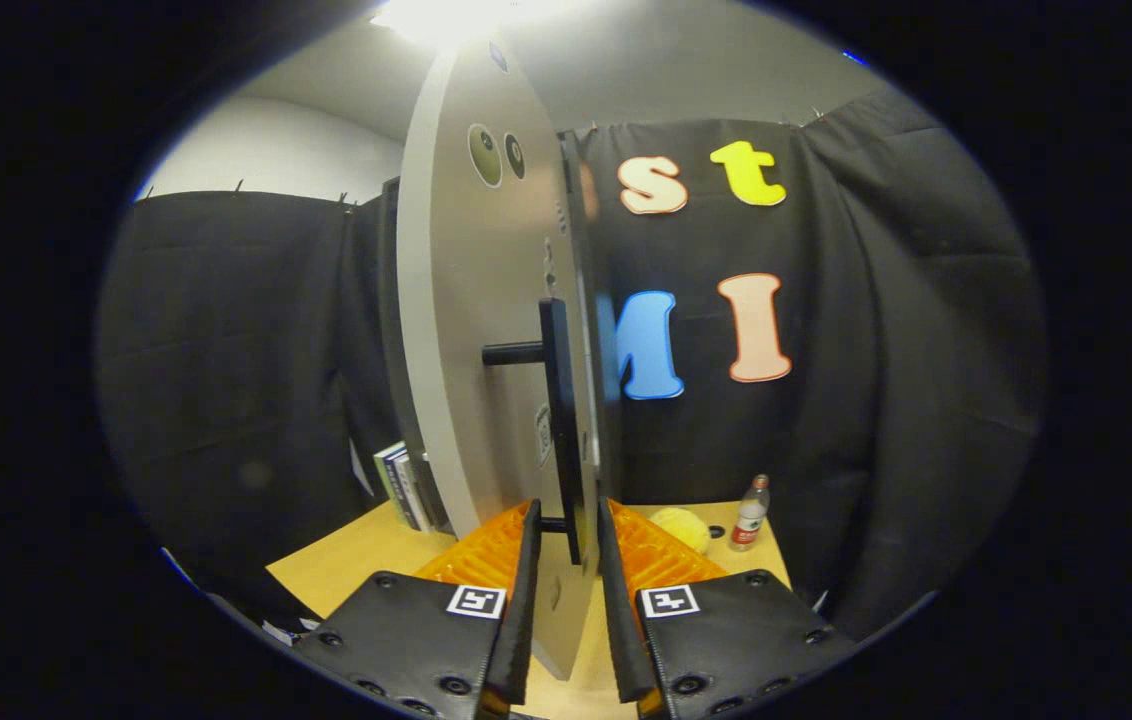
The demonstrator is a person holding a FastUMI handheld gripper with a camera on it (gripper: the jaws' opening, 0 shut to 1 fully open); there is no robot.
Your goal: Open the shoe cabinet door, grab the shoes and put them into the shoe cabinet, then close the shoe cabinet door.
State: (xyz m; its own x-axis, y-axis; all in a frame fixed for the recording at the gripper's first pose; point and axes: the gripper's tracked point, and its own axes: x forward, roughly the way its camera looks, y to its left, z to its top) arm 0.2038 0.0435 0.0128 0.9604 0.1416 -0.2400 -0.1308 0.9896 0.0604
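Between the jaws of the gripper (566,585) stands the edge of the shoe cabinet door (486,340), swung open, with its dark bar handle (558,420) just ahead; the jaws stand apart on either side of the door, and whether they press it I cannot tell. Behind the door lie an orange tray (656,560), a yellow soft thing (682,526) and a bottle (750,514) on the worktop (356,570). Books (402,486) lean left of the door.

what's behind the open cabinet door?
Behind the cabinet door: books standing on the table, plus the cabinet's dark edge. The door covers the cabinet's interior, so its contents can't be seen. The tongs straddle the door's edge below the handle, apparently not pressing.
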